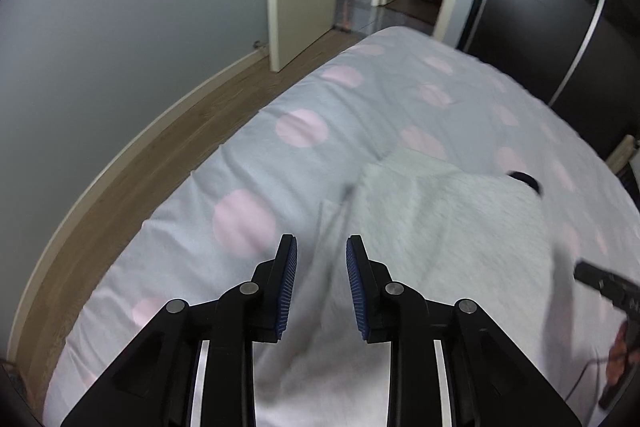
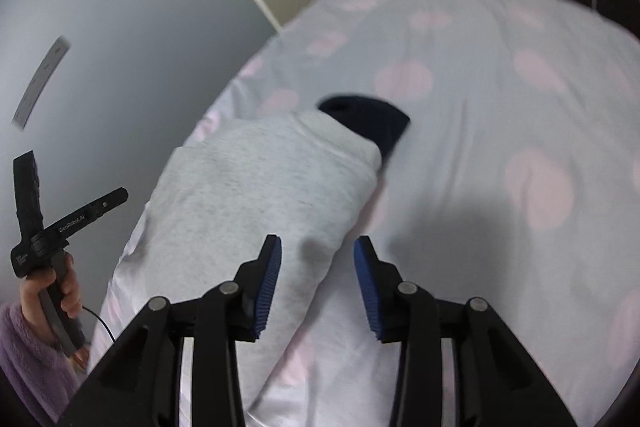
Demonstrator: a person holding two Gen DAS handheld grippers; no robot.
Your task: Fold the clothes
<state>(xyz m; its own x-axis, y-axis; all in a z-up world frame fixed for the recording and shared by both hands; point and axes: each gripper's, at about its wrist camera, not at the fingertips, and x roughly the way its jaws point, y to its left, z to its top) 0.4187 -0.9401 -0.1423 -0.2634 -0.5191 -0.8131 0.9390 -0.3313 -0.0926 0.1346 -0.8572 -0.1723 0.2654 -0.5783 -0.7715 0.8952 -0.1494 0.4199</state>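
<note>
Both tongs open, nothing pinched. Left tongs [image 1: 321, 283] over near edge of grey garment [image 1: 436, 227], pads clear of cloth. Right tongs [image 2: 317, 287] over same grey garment [image 2: 256, 199], folded, lying on pink-dotted bed [image 2: 500, 99]. Dark piece [image 2: 368, 119] at garment's far end. Left hand [image 2: 52, 287] in purple sleeve [image 2: 24, 351].

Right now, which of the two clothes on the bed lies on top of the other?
The light grey sweatshirt lies on top. It covers most of the dark navy garment, which only peeks out from under its far end, on the pink-dotted bedsheet.
</note>
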